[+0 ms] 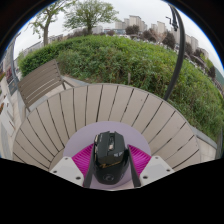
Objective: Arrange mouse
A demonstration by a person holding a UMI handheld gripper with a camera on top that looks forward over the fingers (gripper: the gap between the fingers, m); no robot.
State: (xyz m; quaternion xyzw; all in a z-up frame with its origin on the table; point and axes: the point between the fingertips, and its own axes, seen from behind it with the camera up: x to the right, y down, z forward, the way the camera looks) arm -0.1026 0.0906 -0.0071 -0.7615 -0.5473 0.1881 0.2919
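Note:
A black gaming mouse [110, 160] with several buttons sits lengthwise between the two fingers of my gripper [110, 150]. The magenta pads [82, 158] press against its left and right sides, so the gripper is shut on it. Under and around the mouse is a pale lilac round mat [110, 131] that lies on a round table of wooden slats [100, 105]. I cannot tell whether the mouse rests on the mat or hangs just above it.
A wooden bench [40, 80] stands to the left of the table. Beyond the table's far edge grows a thick green hedge [130, 60], with trees and buildings behind it. A dark pole [180, 45] rises at the right.

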